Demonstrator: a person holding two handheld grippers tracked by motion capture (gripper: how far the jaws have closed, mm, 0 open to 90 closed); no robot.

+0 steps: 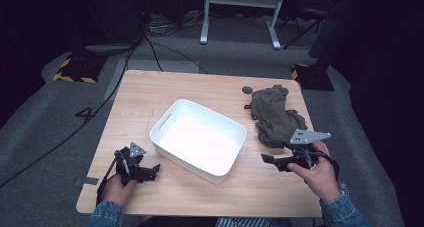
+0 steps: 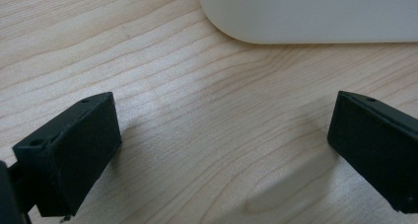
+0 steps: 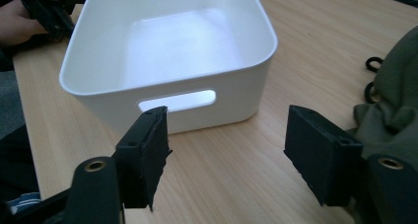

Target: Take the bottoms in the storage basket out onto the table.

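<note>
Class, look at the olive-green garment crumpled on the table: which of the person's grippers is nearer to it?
Right. The right gripper sits just below the olive-green garment, almost at its edge. The left gripper rests on the far side of the white bin, well away.

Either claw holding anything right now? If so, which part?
Nothing is held. The left claw is open over bare table, and the right claw is open facing the white bin, the olive cloth beside it untouched.

White bin (image 2: 315, 14) cut off by left gripper view's top edge
</note>
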